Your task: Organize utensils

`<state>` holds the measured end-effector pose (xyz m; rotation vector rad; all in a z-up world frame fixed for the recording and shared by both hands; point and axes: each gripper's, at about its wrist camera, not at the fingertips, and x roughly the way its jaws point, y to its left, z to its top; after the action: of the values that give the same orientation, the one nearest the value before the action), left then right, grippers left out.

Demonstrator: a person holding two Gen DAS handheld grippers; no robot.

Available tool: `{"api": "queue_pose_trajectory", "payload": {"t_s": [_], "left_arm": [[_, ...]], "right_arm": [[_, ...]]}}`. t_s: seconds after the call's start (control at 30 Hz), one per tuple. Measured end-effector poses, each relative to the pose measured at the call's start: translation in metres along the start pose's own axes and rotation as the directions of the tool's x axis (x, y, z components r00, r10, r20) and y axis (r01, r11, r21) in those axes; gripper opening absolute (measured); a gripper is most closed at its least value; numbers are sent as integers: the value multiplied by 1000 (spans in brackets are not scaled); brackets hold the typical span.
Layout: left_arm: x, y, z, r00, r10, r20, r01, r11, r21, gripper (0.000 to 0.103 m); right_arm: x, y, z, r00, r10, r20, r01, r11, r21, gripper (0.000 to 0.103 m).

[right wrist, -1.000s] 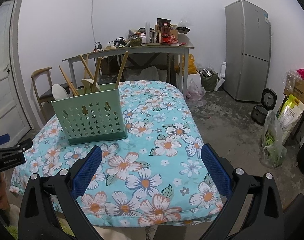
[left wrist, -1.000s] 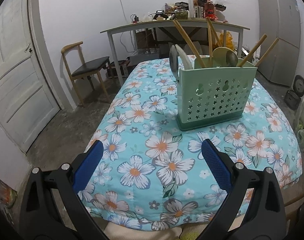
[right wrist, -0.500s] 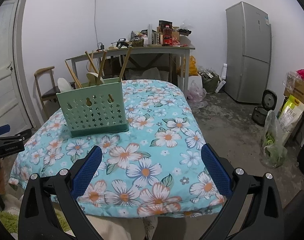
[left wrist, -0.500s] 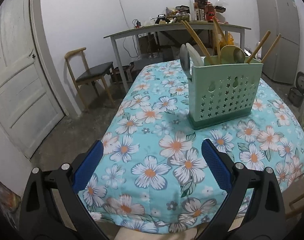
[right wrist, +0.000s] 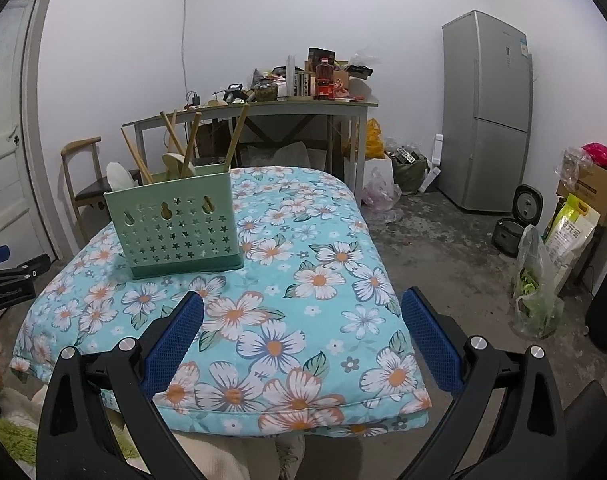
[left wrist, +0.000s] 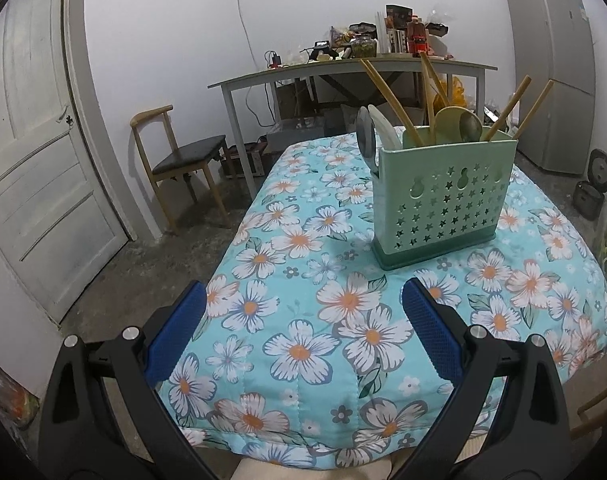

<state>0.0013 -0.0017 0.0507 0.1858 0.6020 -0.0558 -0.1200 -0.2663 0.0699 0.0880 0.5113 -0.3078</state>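
Utensil holder point(left wrist: 443, 196) on quilt-covered table point(left wrist: 303, 320), ahead-right of left gripper point(left wrist: 303, 332), ahead-left of right gripper point(right wrist: 301, 336). Chopsticks point(left wrist: 387, 100), spoons point(left wrist: 455, 124) in holder. Cluttered table point(right wrist: 263, 110) behind. Chair point(left wrist: 175, 156) far left. Fridge point(right wrist: 487, 112) far right.

My left tool point(left wrist: 303, 334): two black plastic arms, triangular cut-outs, silver screw heads, blue mesh-textured pads point(left wrist: 431, 334). My right tool point(right wrist: 301, 334): same black arms, silver screws, blue textured pads point(right wrist: 431, 338). White lettering on the left tool's black arm, unreadable.
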Motion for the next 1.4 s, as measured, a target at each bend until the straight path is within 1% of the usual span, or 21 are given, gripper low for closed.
{"api": "queue_pose_trajectory", "payload": {"t_s": [0.8, 1.4], "left_arm": [[0, -2, 1, 1000, -13, -5, 13, 1000, 1, 95], [-2, -1, 2, 1000, -17, 6, 17, 1000, -2, 95]], "right_arm": [[2, 3, 0, 1000, 4, 2, -4, 1000, -7, 96], [3, 8, 2, 1000, 11, 6, -10, 1000, -13, 96]]}}
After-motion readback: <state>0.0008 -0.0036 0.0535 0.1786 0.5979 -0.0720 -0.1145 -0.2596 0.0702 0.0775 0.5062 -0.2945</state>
